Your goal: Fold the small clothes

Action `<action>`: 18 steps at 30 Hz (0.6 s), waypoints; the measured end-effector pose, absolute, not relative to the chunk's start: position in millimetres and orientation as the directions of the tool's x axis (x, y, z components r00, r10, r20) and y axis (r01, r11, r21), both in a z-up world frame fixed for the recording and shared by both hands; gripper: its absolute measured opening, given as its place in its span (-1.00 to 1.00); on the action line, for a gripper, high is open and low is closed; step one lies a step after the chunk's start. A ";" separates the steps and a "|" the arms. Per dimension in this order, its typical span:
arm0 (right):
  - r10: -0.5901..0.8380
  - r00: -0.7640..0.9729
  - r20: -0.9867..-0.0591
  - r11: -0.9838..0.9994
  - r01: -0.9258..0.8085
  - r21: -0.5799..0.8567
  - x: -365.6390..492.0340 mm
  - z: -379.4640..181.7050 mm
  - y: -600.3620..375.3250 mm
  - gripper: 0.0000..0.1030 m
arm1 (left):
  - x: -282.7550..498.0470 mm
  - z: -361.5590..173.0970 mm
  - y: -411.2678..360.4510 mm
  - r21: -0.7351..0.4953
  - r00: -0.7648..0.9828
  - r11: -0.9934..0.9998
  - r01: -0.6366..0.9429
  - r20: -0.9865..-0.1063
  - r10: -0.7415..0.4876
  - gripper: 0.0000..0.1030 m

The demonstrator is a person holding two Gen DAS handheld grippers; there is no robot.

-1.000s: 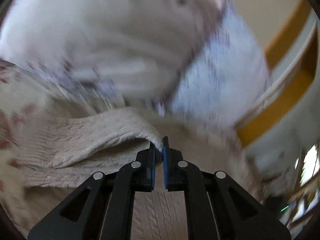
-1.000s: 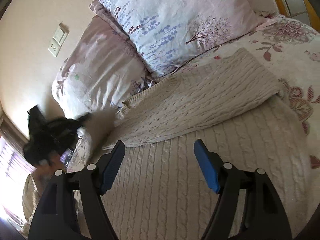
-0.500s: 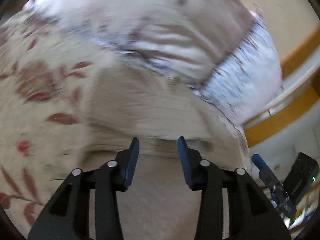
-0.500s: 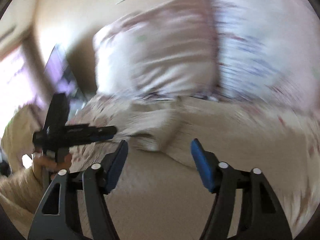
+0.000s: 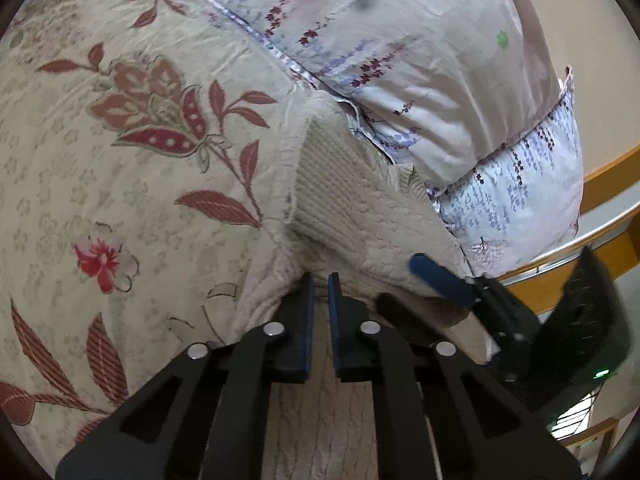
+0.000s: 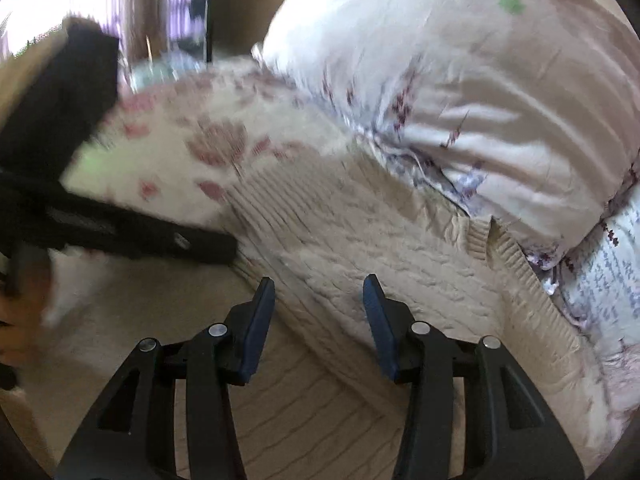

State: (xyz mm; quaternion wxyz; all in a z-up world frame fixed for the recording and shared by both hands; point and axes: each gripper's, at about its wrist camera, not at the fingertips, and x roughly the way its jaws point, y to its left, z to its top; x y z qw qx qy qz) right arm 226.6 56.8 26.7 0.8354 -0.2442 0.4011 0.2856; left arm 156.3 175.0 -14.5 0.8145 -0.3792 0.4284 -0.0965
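A cream cable-knit sweater (image 5: 360, 216) lies partly folded on the bed, its ribbed hem up against the pillows. My left gripper (image 5: 321, 280) is shut, its tips pinched into the sweater's edge where it meets the bedspread. In the right wrist view the left gripper (image 6: 140, 236) reaches in from the left, blurred. My right gripper (image 6: 321, 283) hovers over a folded edge of the sweater (image 6: 380, 248). Its jaws are closing, with knit lying under the gap, and the pads are not pressing it. One of its blue pads (image 5: 436, 276) shows just right of my left gripper.
Two floral pillows (image 5: 420, 60) are stacked behind the sweater. The flowered bedspread (image 5: 120, 140) spreads to the left. A wooden headboard rail (image 5: 600, 176) runs at the far right. A hand (image 6: 20, 312) holds the left gripper.
My left gripper let go of the raised sweater fold, dropped lower and shut again at the sweater's edge. My right gripper rolled, swung towards the left one, and its jaws narrowed.
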 end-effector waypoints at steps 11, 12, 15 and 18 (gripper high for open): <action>0.384 0.640 -0.666 0.905 -0.403 0.135 228.9 70.6 -30.0 -0.81 | 157.9 -17.0 175.3 -0.700 0.614 0.693 -0.173 -0.626 -0.480 -0.91; 0.385 0.664 -0.641 0.916 -0.361 0.175 227.9 77.0 -44.7 -0.81 | 157.9 -17.0 174.6 -0.700 0.614 0.692 -0.173 -0.626 -0.480 -0.91; 0.341 0.773 -0.535 0.914 -0.139 0.382 201.1 95.6 -128.1 -0.82 | 157.4 -17.1 174.4 -0.702 0.614 0.692 -0.169 -0.624 -0.483 -0.91; 0.272 0.803 -0.531 0.863 0.041 0.504 169.5 82.2 -193.2 -0.81 | 156.6 -18.0 175.2 -0.705 0.614 0.689 -0.165 -0.620 -0.488 -0.91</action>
